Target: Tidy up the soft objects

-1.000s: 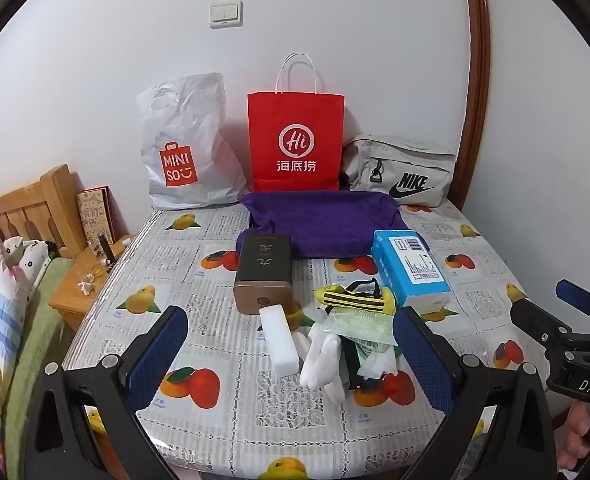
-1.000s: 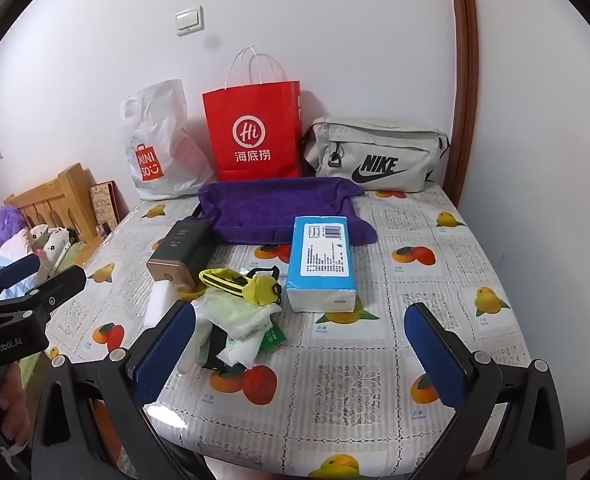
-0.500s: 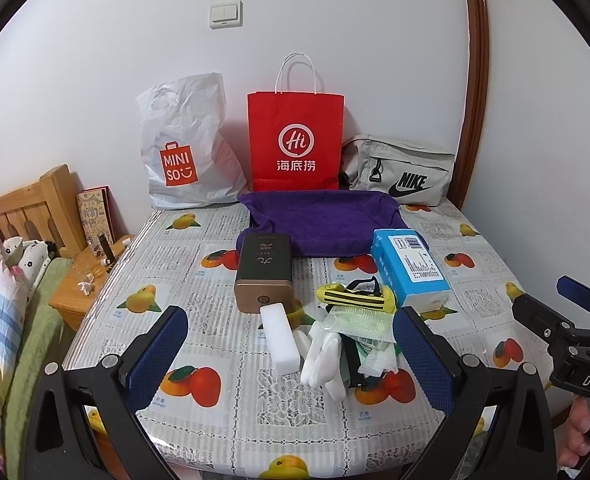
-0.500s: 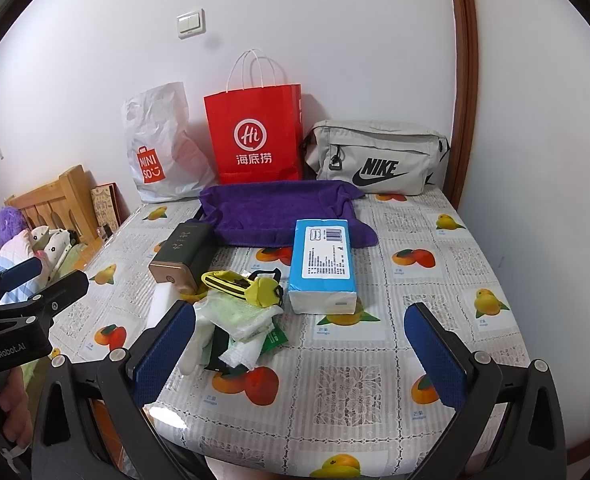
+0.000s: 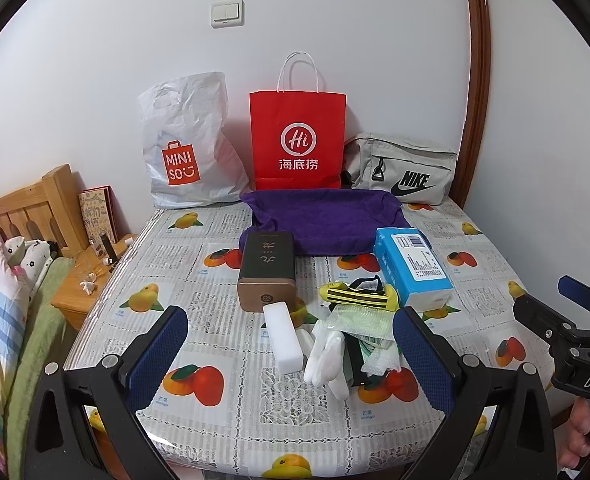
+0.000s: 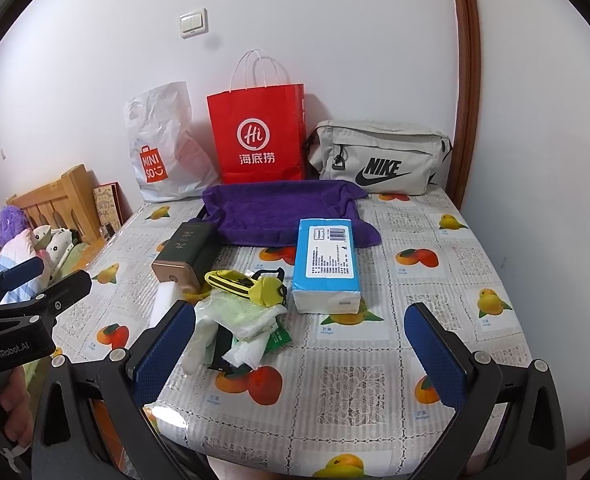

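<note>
While both of our grippers hover over the near edge of the tabletop (image 5: 223,360), each view catches what the other misses: the left wrist camera shows the whole white sponge block (image 5: 283,338) and white gloves (image 5: 327,356) just beside it, whereas the right wrist camera hides much of both behind a finger (image 6: 163,352).

Our left gripper (image 5: 291,354) and right gripper (image 6: 299,354) both stand spread wide, grasping nothing. Compared with a second ago, almost nothing has shifted; the right view has only crept slightly.

The soft things lie heaped near the tabletop's middle: a crumpled pale green mesh bag (image 6: 239,312), a yellow striped pouch (image 6: 251,286) and a blue tissue pack (image 6: 327,264). A purple towel (image 5: 327,220) is spread toward the far edge, with a brown box (image 5: 267,276) touching its front.
</note>
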Motion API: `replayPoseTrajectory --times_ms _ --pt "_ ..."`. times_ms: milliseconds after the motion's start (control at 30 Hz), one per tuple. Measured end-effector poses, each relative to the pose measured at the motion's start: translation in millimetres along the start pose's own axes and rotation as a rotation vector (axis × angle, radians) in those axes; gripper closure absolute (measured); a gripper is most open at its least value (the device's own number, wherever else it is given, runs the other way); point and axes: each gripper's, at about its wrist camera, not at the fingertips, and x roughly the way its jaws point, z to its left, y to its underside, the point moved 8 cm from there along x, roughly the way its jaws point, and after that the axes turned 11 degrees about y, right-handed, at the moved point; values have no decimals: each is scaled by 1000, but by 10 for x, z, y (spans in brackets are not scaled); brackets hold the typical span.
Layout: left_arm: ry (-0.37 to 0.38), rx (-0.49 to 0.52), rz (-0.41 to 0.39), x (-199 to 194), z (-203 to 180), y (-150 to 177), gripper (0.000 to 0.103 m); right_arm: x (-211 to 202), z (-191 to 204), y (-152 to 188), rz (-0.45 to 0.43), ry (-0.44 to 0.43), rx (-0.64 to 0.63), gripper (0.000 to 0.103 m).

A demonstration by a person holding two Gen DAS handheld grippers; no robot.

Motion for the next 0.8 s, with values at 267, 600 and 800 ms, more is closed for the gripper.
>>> replayPoseTrajectory --times_ms 267,600,800 --pt "-2 2 0 1 13 23 0 -3 10 11 2 -3 1 0" --pt "-4 3 1 1 20 30 0 -2 14 0 2 -8 3 0" --pt "-6 2 0 4 19 27 0 -7 18 0 0 -11 2 0"
